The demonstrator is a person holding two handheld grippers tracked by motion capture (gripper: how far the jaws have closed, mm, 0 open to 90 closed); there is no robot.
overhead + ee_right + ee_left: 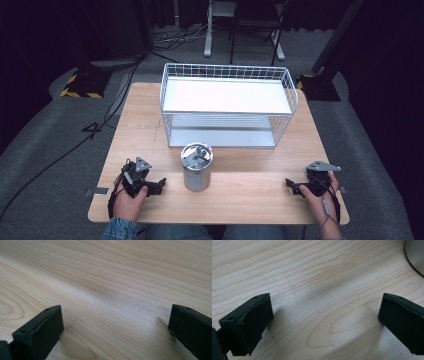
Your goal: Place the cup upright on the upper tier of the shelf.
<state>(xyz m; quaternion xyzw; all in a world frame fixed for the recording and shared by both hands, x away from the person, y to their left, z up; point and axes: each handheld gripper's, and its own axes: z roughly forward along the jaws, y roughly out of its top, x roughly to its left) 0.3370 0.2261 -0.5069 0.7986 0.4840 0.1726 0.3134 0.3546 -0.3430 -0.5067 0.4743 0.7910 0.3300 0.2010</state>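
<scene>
From above, a lidded steel canister [197,166] stands upright near the middle of the wooden worktop [250,195], just in front of a white wire basket shelf [227,105] that sits toward twelve o'clock. The left gripper [159,185] rests on the worktop at about eight o'clock from the canister, close by but not touching it, its tip pointing toward the canister. The right gripper [290,184] lies well apart at about four o'clock, also pointing inward.

The left gripper view looks close along bare wood grain, with its jaws spread wide and nothing between them; the canister's rounded base [415,255] just cuts into the upper right corner. The right gripper view has the same wide-open, empty jaws over plain wood grain.
</scene>
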